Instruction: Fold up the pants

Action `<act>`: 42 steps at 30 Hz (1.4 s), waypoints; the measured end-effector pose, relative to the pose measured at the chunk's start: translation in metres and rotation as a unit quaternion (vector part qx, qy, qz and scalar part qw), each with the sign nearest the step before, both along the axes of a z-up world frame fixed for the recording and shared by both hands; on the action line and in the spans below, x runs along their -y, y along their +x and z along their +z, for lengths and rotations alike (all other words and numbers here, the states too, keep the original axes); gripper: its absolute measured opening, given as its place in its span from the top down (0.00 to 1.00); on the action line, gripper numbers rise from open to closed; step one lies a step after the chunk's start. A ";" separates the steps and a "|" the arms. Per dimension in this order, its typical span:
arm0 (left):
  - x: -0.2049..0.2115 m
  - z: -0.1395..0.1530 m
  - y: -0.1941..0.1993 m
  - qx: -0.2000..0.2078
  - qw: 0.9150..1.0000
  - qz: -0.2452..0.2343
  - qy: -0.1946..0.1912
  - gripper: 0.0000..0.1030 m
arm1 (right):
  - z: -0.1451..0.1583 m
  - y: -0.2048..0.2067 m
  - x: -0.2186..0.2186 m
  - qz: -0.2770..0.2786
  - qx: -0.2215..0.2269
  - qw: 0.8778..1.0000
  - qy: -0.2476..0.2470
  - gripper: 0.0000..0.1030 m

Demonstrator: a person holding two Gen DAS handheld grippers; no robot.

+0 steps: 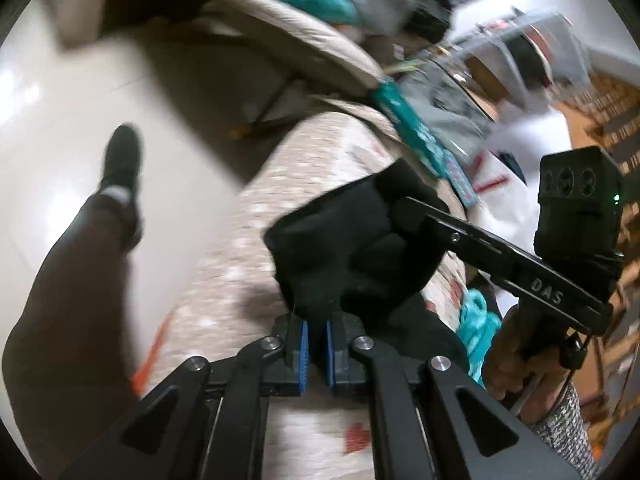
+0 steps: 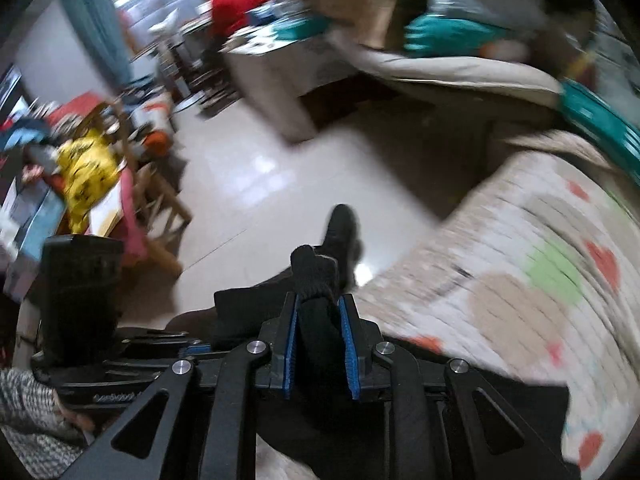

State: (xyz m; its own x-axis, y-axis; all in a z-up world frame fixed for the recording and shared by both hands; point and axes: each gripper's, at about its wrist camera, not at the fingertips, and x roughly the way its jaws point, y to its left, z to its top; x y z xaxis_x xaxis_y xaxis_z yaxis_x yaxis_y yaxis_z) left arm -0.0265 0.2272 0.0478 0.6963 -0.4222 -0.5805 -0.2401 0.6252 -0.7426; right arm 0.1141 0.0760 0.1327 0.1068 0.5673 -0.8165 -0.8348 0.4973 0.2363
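The black pants [image 1: 340, 248] hang bunched over a bed with a heart-patterned cover [image 1: 224, 264]. My left gripper [image 1: 316, 320] sits at their lower edge, its blue pads nearly together with a thin fold of black cloth pinched at the tips. My right gripper [image 2: 318, 300] is shut on a thick roll of the pants [image 2: 316, 276], which sticks out past its fingertips. In the left wrist view the right gripper's finger [image 1: 460, 240] reaches into the fabric from the right. The scene is motion-blurred.
A person's dark trouser leg and black shoe [image 1: 120, 164] stand on the pale tiled floor [image 2: 260, 184] left of the bed. Teal cloths and clutter [image 1: 416, 136] line the bed's far side. A wooden chair with yellow cloth [image 2: 88, 176] stands at left, and a person in red [image 2: 232, 8] is far back.
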 end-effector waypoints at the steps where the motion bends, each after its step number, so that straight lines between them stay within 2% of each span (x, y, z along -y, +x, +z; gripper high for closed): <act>1: -0.008 -0.009 -0.002 -0.011 1.000 0.010 -0.010 0.90 | -0.011 0.004 -0.012 0.003 -0.002 1.000 -0.015 0.79; 5: -0.032 -0.040 -0.007 -0.049 0.997 0.059 -0.032 0.89 | -0.063 0.027 -0.045 -0.013 -0.008 0.996 -0.089 0.79; 8: -0.045 -0.057 -0.010 -0.064 0.993 0.079 -0.068 0.72 | -0.100 0.041 -0.065 -0.020 -0.014 0.990 -0.137 0.79; 12: -0.037 -0.068 -0.002 -0.066 0.992 0.066 -0.090 0.65 | -0.128 0.055 -0.081 -0.025 -0.023 0.983 -0.178 0.75; 13: -0.032 -0.071 0.002 -0.068 0.991 0.059 -0.096 0.63 | -0.129 0.059 -0.083 -0.024 -0.027 0.983 -0.180 0.72; 14: -0.028 -0.074 0.006 -0.069 0.991 0.055 -0.100 0.61 | -0.129 0.062 -0.083 -0.022 -0.033 0.983 -0.181 0.60; 15: -0.022 -0.077 0.013 -0.072 0.991 0.051 -0.105 0.59 | -0.128 0.064 -0.083 -0.022 -0.034 0.982 -0.183 0.42; 16: -0.018 -0.080 0.019 -0.076 0.990 0.047 -0.106 0.58 | -0.126 0.067 -0.084 -0.024 -0.026 0.982 -0.187 0.35; 17: -0.011 -0.082 0.025 -0.081 0.990 0.040 -0.105 0.58 | -0.125 0.070 -0.083 -0.025 -0.020 0.981 -0.189 0.32; 22: -0.003 -0.088 0.035 -0.084 0.991 0.035 -0.095 0.58 | -0.131 0.073 -0.085 -0.019 -0.036 0.980 -0.196 0.32; 23: -0.005 -0.088 0.035 -0.083 0.991 0.040 -0.092 0.58 | -0.134 0.069 -0.088 -0.014 -0.037 0.980 -0.198 0.32; 25: -0.011 -0.089 0.033 -0.081 0.992 0.052 -0.084 0.58 | -0.142 0.060 -0.094 0.010 -0.050 0.978 -0.201 0.69; 26: -0.015 -0.087 0.032 -0.077 0.992 0.060 -0.079 0.55 | -0.143 0.055 -0.096 0.024 -0.056 0.977 -0.205 0.79; 28: -0.021 -0.083 0.030 -0.057 0.993 0.072 -0.070 0.47 | -0.135 0.047 -0.095 0.036 -0.042 0.979 -0.194 0.79; 29: -0.022 -0.080 0.030 -0.043 0.994 0.075 -0.064 0.44 | -0.128 0.047 -0.091 0.035 -0.052 0.982 -0.177 0.80; 31: -0.022 -0.075 0.034 -0.016 0.996 0.068 -0.052 0.43 | -0.112 0.051 -0.082 0.027 -0.068 0.987 -0.141 0.80; 35: -0.018 -0.064 0.043 0.034 0.997 0.034 -0.054 0.43 | -0.082 0.061 -0.057 0.014 -0.110 0.991 -0.071 0.80; 39: -0.005 -0.052 0.060 0.082 0.995 -0.023 -0.048 0.41 | -0.069 0.065 -0.046 0.006 -0.130 0.991 -0.042 0.80; 42: 0.004 -0.051 0.078 0.088 0.993 -0.059 -0.046 0.40 | -0.067 0.065 -0.044 0.003 -0.139 0.990 -0.034 0.80</act>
State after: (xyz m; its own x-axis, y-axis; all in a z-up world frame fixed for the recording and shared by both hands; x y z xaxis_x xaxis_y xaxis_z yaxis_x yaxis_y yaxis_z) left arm 0.0519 0.2228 -0.0032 0.7270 -0.5516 -0.4089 -0.0303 0.5692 -0.8217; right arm 0.1791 0.1200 0.0652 -0.1300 0.5095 -0.8506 -0.7452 0.5156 0.4228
